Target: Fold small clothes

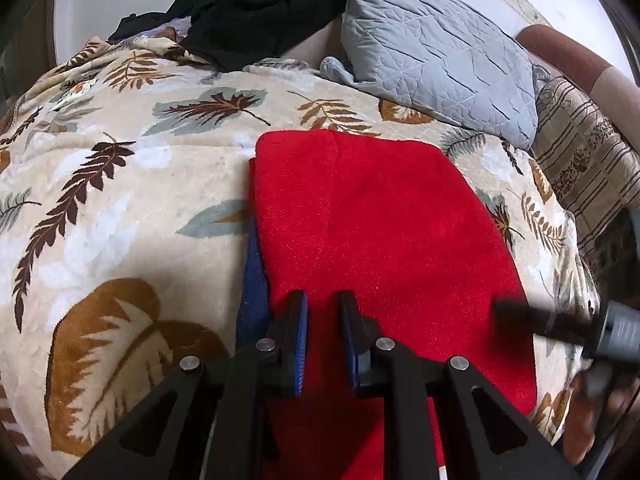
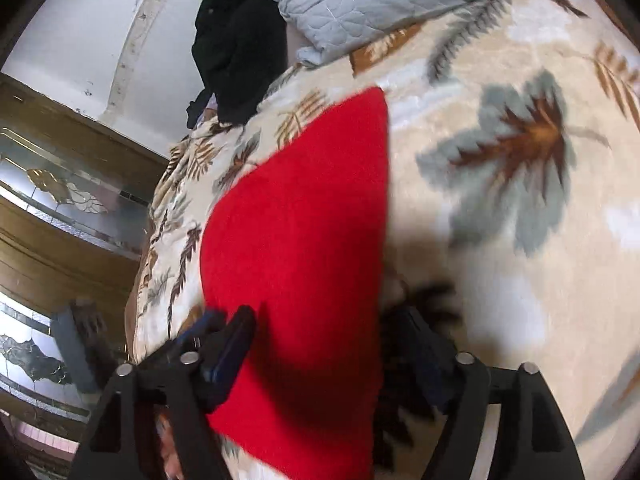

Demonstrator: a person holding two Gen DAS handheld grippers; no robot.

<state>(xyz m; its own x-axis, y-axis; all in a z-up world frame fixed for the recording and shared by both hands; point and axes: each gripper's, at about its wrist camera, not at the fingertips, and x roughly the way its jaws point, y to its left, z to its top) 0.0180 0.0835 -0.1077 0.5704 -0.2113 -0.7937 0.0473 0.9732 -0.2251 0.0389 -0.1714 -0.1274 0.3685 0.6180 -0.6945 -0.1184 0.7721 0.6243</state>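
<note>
A folded red fleece garment [image 1: 384, 232] lies flat on the leaf-patterned blanket [image 1: 120, 184], with a blue layer [image 1: 252, 280] showing under its left edge. My left gripper [image 1: 323, 300] hovers over the garment's near edge, jaws a small gap apart with nothing between them. My right gripper shows as a blurred dark finger [image 1: 532, 316] at the garment's right edge. In the right wrist view the red garment [image 2: 304, 240] lies below my right gripper [image 2: 328, 340], whose jaws are wide open and empty above its near part.
A grey quilted pillow [image 1: 436, 52] and a black garment heap [image 1: 248, 8] lie at the head of the bed. A striped cushion [image 1: 584, 164] sits at the right. A wooden cabinet with glass panels [image 2: 60, 200] stands beside the bed.
</note>
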